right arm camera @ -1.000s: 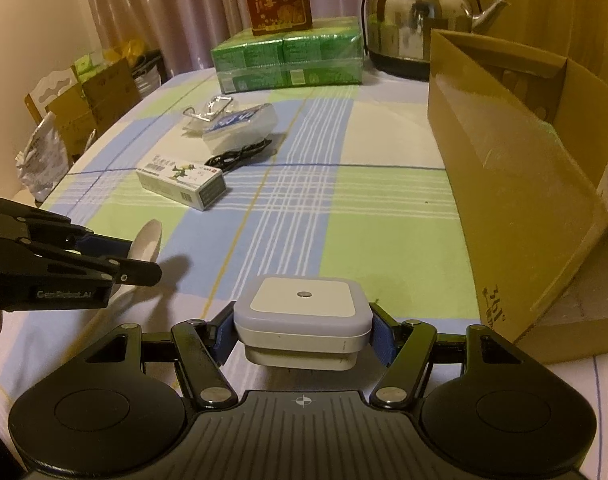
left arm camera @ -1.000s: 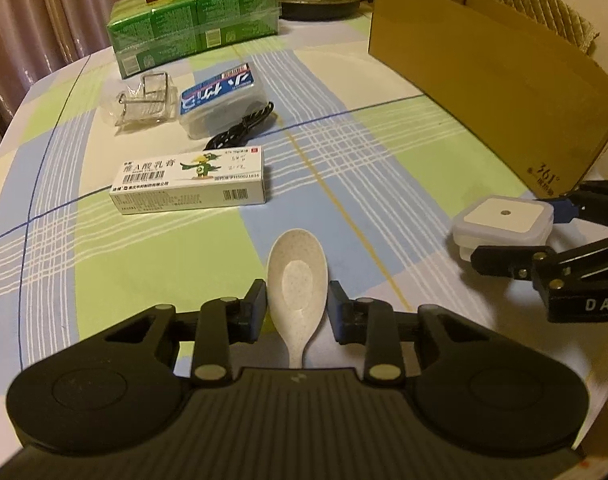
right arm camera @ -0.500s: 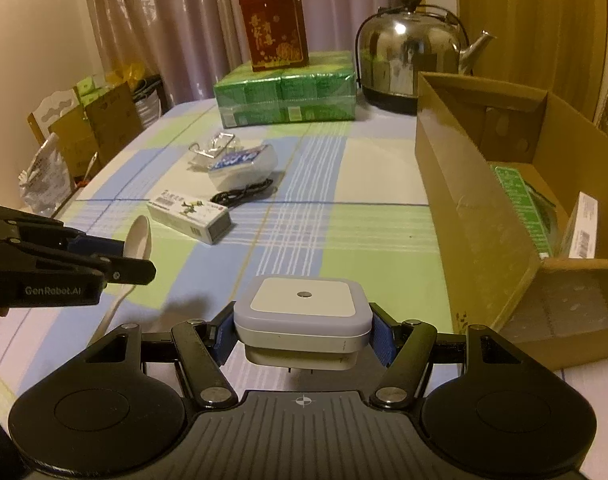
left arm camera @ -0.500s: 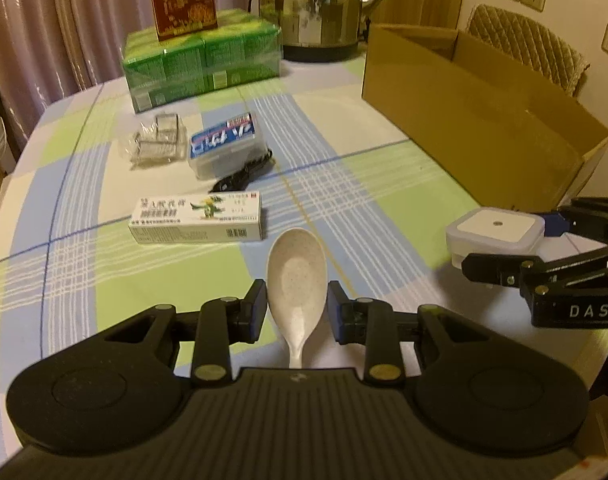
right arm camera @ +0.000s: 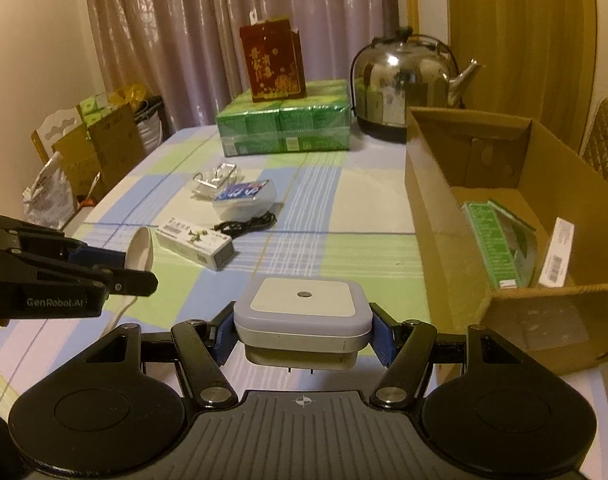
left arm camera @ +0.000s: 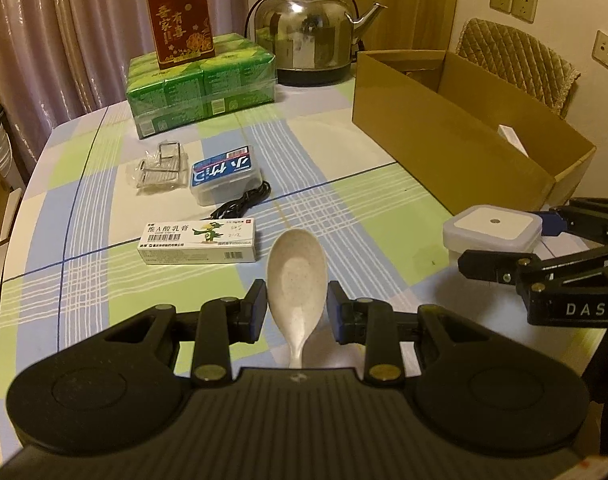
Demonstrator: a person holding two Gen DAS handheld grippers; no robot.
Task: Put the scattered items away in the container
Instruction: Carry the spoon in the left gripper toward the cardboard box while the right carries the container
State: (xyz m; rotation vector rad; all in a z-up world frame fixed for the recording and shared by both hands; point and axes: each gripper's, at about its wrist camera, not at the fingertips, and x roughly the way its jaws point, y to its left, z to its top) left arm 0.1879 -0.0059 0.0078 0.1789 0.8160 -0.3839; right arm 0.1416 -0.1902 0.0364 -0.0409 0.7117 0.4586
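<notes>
My left gripper [left arm camera: 297, 304] is shut on a white speckled spoon [left arm camera: 297, 276] and holds it above the table; the spoon also shows in the right wrist view [right arm camera: 140, 249]. My right gripper [right arm camera: 302, 328] is shut on a square white night light [right arm camera: 302, 312], lifted off the table; it also shows in the left wrist view [left arm camera: 492, 230]. The open cardboard box [right arm camera: 444, 216] stands to the right, holding a green packet [right arm camera: 492, 236] and a white box [right arm camera: 558, 256]. On the table lie a white ointment carton [left arm camera: 199, 240], a black cable [left arm camera: 243, 204], a blue-labelled plastic case [left arm camera: 225, 174] and bagged metal clips [left arm camera: 159, 168].
A green multi-pack [left arm camera: 199, 88] with a red carton [left arm camera: 179, 18] on top and a steel kettle [left arm camera: 308, 28] stand at the table's far end. A padded chair [left arm camera: 516, 64] is behind the box. Bags and boxes [right arm camera: 83, 152] sit on the floor at left.
Both grippers have risen with their loads, so the views now look from higher up. More of the box's inside shows.
</notes>
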